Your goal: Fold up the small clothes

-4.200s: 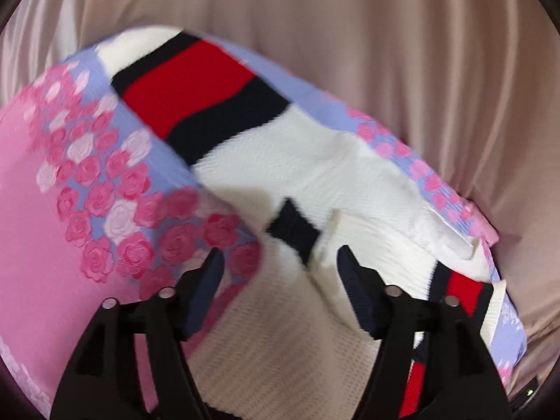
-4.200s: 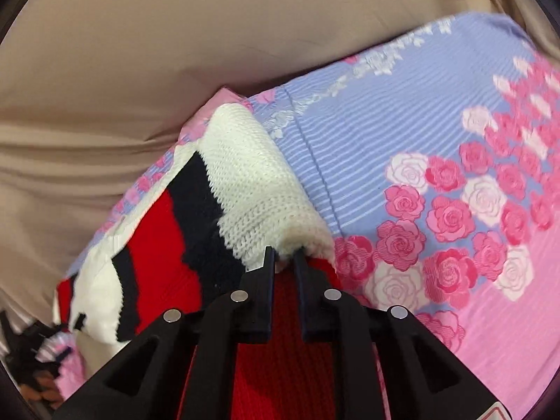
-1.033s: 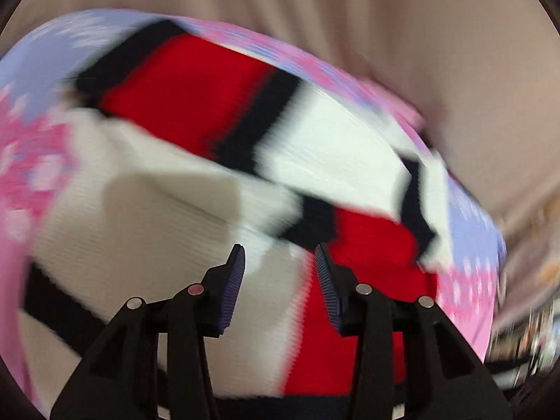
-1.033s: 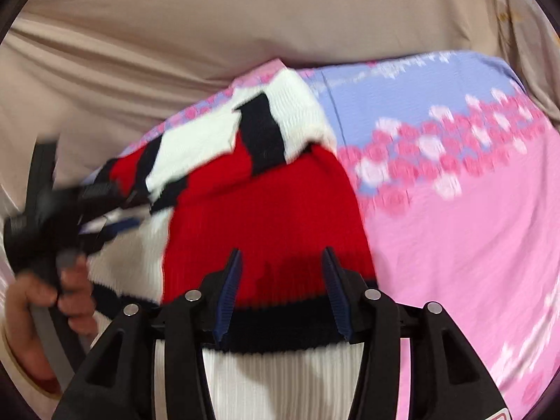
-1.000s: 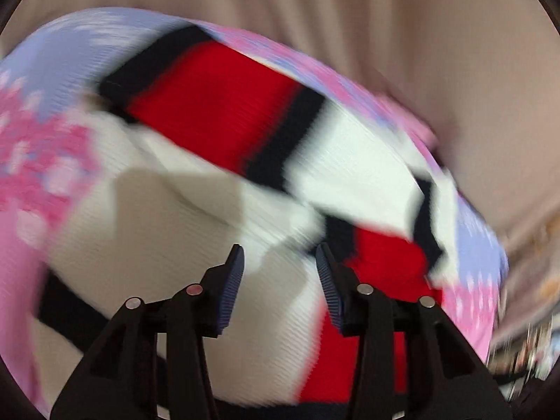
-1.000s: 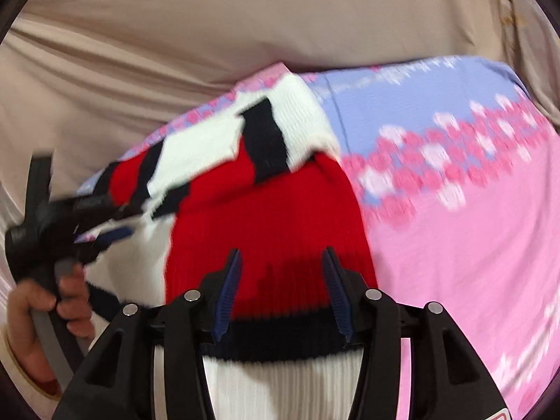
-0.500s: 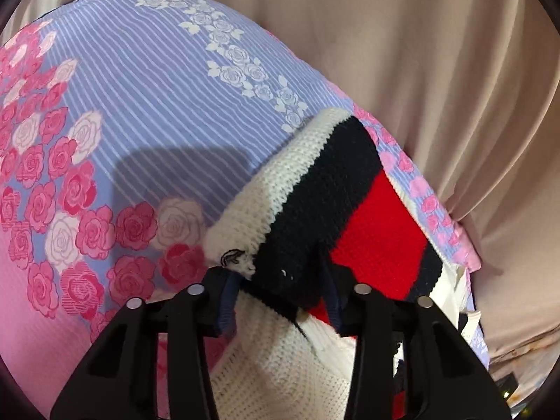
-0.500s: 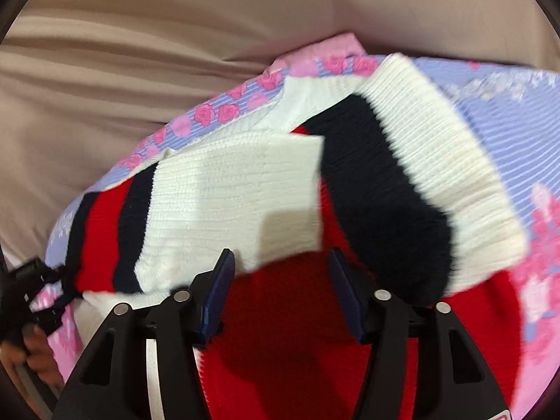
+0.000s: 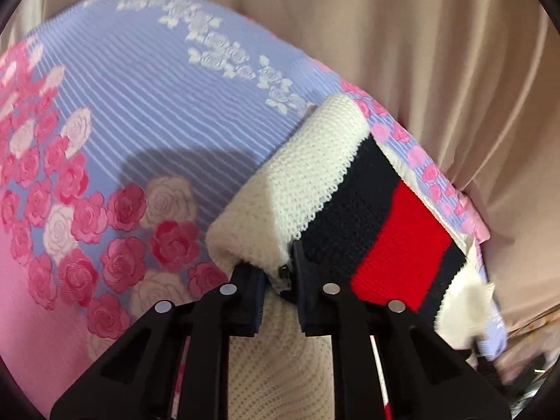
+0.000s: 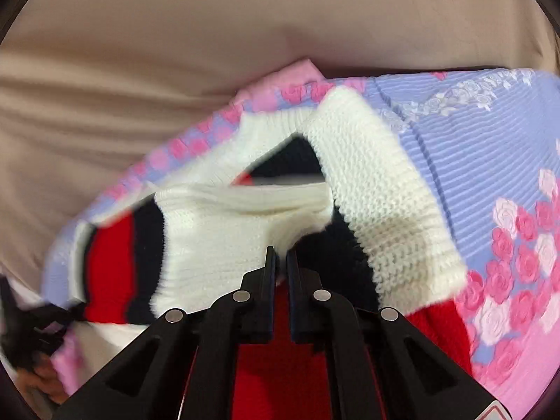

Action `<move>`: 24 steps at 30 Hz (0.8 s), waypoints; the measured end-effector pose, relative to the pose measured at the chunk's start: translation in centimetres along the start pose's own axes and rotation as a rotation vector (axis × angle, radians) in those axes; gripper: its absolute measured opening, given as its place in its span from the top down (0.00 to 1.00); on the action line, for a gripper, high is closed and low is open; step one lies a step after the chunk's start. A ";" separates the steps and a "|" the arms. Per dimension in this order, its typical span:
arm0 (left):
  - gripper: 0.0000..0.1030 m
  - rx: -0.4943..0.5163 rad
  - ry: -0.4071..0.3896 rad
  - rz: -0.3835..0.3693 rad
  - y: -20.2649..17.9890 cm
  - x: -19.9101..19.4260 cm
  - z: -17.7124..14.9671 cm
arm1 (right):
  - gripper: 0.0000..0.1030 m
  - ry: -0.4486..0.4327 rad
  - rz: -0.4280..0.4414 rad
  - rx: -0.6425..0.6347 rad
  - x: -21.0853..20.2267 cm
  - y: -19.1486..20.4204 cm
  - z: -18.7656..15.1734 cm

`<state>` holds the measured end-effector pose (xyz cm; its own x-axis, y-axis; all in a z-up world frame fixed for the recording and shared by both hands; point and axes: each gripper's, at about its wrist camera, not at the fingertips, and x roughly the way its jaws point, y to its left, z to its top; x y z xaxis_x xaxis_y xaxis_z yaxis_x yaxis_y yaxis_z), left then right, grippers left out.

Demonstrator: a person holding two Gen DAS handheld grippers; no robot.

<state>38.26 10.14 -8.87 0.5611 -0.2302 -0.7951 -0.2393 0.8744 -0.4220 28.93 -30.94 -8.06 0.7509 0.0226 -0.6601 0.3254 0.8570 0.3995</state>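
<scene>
Your left gripper (image 9: 278, 281) is closing on the sweater (image 9: 315, 192) hem; your right gripper (image 10: 281, 262) is clamped on its knit, readying a fold, I judge; the sweater lies on the floral sheet (image 9: 140, 105), beige curtain (image 9: 437, 70) behind.

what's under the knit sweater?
The sweater lies on a rose-print bedspread, lilac and pink, seen all around it. The sweater covers the part beneath it. Both grippers, left and right, pinch its knit.
</scene>
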 end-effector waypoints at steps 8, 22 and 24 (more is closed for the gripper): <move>0.79 0.157 -0.031 0.060 -2.0 -1.7 -1.9 | 0.95 0.089 -0.072 -0.019 -0.7 -1.6 -3.0; 0.27 0.130 0.138 0.119 11.3 -11.7 -19.5 | 0.51 0.326 -0.147 0.029 -21.1 -11.2 -21.8; 0.26 0.127 0.121 0.124 10.6 -12.0 -20.5 | 0.51 0.338 -0.097 0.074 -21.2 -11.0 -22.8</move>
<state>12.78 13.44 -12.73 0.4324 -0.1606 -0.8872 -0.1944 0.9443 -0.2657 -3.65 -29.14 -12.95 0.4859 0.1229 -0.8653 0.4361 0.8239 0.3619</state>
